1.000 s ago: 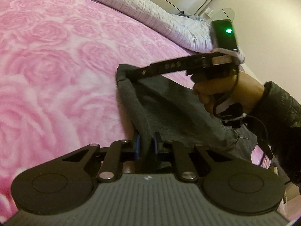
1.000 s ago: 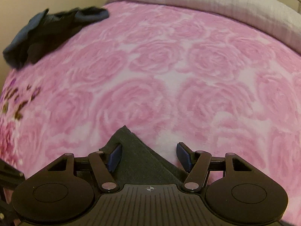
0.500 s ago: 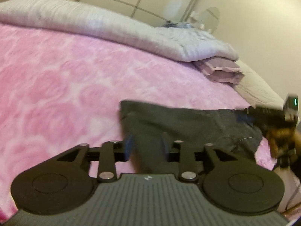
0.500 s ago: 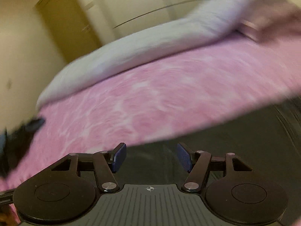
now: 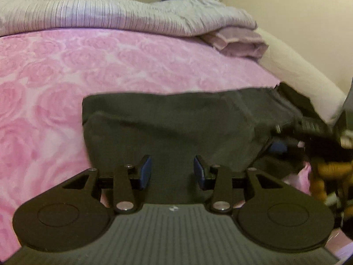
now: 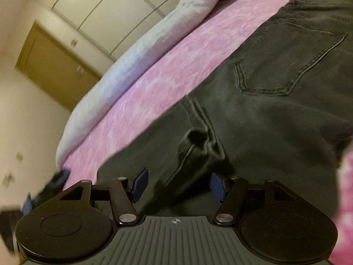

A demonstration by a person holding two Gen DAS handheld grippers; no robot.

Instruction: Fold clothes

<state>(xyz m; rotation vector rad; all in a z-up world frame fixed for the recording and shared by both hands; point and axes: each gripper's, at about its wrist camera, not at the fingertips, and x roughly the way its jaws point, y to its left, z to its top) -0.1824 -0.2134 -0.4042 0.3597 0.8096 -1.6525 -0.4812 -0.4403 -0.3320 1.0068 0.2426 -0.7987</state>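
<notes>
A pair of dark grey jeans [image 5: 176, 119] lies folded on the pink rose-patterned bed cover [image 5: 55, 84]. My left gripper [image 5: 172, 172] is open just above the near part of the jeans, with nothing between its blue pads. My right gripper [image 6: 178, 185] is open over the seat of the jeans [image 6: 264, 101], near the back pocket [image 6: 291, 57] and a bunched seam fold. In the left wrist view the right gripper [image 5: 308, 130] and the hand holding it show blurred at the right edge of the jeans.
A grey striped duvet [image 5: 99, 13] lies rolled along the far side of the bed, with a folded lilac cloth [image 5: 240, 42] and a cream pillow [image 5: 293, 68] to the right. Another dark garment [image 6: 55, 181] lies at the left in the right wrist view. Wardrobe doors [image 6: 106, 11] stand behind.
My left gripper has opened and let go of the jeans. The right gripper has swung from the left end of the jeans to the waist end. The jeans now lie flat.
</notes>
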